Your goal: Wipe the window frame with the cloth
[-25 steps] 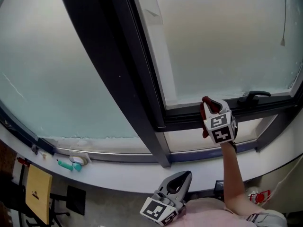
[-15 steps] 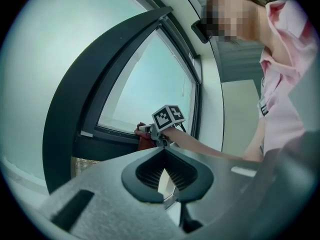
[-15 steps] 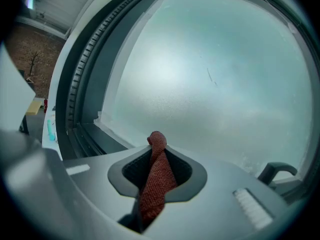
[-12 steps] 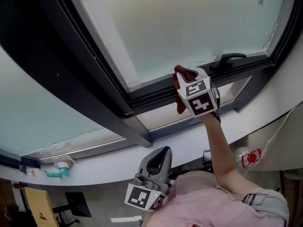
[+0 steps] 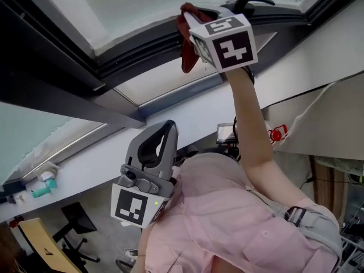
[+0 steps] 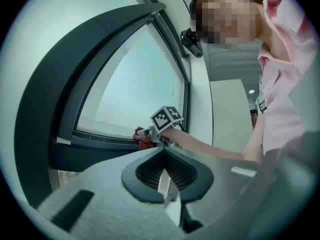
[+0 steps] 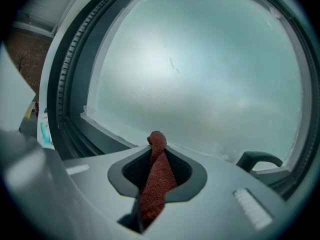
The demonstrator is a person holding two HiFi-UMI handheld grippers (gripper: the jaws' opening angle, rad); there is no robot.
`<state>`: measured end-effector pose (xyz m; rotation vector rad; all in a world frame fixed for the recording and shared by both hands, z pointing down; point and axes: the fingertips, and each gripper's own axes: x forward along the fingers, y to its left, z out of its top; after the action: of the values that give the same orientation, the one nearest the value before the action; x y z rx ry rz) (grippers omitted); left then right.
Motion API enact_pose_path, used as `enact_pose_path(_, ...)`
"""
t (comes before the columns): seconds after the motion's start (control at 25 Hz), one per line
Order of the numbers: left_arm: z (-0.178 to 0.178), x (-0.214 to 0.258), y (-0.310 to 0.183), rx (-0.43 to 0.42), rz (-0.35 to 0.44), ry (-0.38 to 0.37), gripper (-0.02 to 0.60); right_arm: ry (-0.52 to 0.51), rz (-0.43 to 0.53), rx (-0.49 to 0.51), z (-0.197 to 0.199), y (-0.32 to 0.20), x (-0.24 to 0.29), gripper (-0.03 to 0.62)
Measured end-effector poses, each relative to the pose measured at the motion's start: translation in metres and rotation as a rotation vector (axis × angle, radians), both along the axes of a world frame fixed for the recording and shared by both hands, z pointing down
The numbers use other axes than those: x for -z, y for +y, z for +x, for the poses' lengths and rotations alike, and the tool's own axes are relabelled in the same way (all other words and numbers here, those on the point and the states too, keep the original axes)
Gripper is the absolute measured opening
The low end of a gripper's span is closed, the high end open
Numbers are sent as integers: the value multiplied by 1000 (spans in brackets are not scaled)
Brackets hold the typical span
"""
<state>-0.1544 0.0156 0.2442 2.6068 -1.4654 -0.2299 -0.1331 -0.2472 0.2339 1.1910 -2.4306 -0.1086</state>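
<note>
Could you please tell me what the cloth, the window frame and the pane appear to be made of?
Cloth: red-brown woven fabric, matte; a coarse weave shows.
Window frame: dark, smooth, semi-matte, probably painted metal or plastic; the look leaves it open.
Pane: seemingly frosted glass; light passes, no clear view through.

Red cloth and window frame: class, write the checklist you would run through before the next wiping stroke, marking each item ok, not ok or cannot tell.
1. Cloth gripped: ok. The right gripper is shut on it, with a tuft sticking out in front.
2. Cloth against the window frame: ok. In the left gripper view it sits on the lower rail.
3. Path to the right clear: not ok. The handle stands on the rail just beyond the gripper.
4. Left gripper out of the way: ok. It is shut, empty and low by the chest.
5. Dirt left on the rail: cannot tell.
</note>
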Motion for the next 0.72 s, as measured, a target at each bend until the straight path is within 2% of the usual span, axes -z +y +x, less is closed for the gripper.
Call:
enact_pose_path(0.2,1,-6,0,-29,-5,1,-2,-28,-8,-9,5,0,2,63)
enact_pose_path(0.48,-6,-14,3,-27,-18,13,-2,3,16,-26,7,0,4,63)
enact_pose_path(0.72,-14,-14,-1,7,-39,48,-2,-1,25,-28,6,0,5,63)
